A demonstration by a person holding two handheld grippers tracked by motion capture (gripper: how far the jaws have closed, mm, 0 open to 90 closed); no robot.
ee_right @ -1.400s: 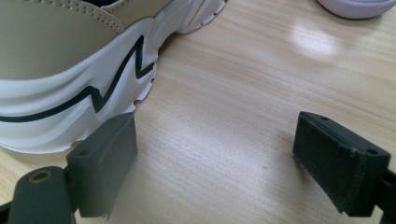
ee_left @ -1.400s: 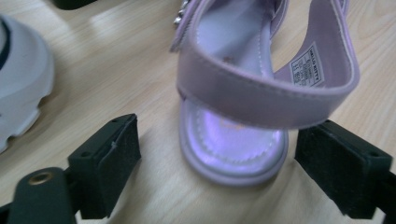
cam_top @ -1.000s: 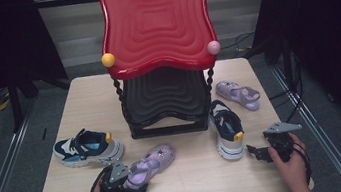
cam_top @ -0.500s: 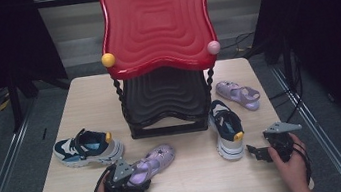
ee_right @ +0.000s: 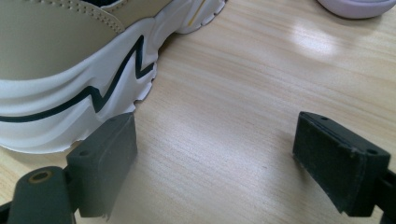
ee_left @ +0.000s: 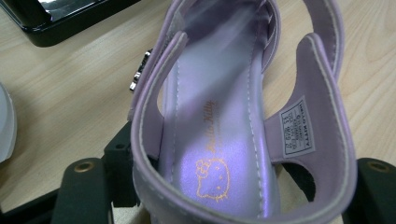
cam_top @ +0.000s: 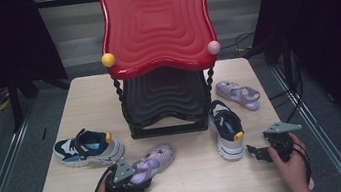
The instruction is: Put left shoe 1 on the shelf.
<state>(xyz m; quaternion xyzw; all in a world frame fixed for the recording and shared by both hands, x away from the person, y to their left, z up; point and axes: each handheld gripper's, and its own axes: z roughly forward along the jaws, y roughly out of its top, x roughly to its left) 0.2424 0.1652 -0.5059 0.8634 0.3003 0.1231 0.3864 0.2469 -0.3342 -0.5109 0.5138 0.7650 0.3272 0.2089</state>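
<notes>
A purple sandal point(cam_top: 155, 161) lies on the table's front left, toe pointing toward the rack. My left gripper point(cam_top: 137, 179) has just been closing its jaws, and they now press both sides of the sandal's heel end point(ee_left: 219, 116). My left gripper point(ee_left: 210, 172) sits low at the heel. My right gripper point(cam_top: 257, 152) rests at the front right, open, with bare wood between its pads point(ee_right: 215, 158). A white and navy sneaker point(cam_top: 227, 128) lies just left of it, its sole point(ee_right: 56, 93) close to one pad.
A two-tier rack stands mid-table, with a red upper shelf point(cam_top: 156, 25) and a black lower shelf point(cam_top: 166, 96). A second sneaker point(cam_top: 87, 148) lies at the left and another purple sandal point(cam_top: 238, 95) at the right. Bare tabletop point(cam_top: 196, 183) lies between my hands.
The left gripper's jaws have drawn in on the sandal's heel. Both hands and all the shoes keep their places.
</notes>
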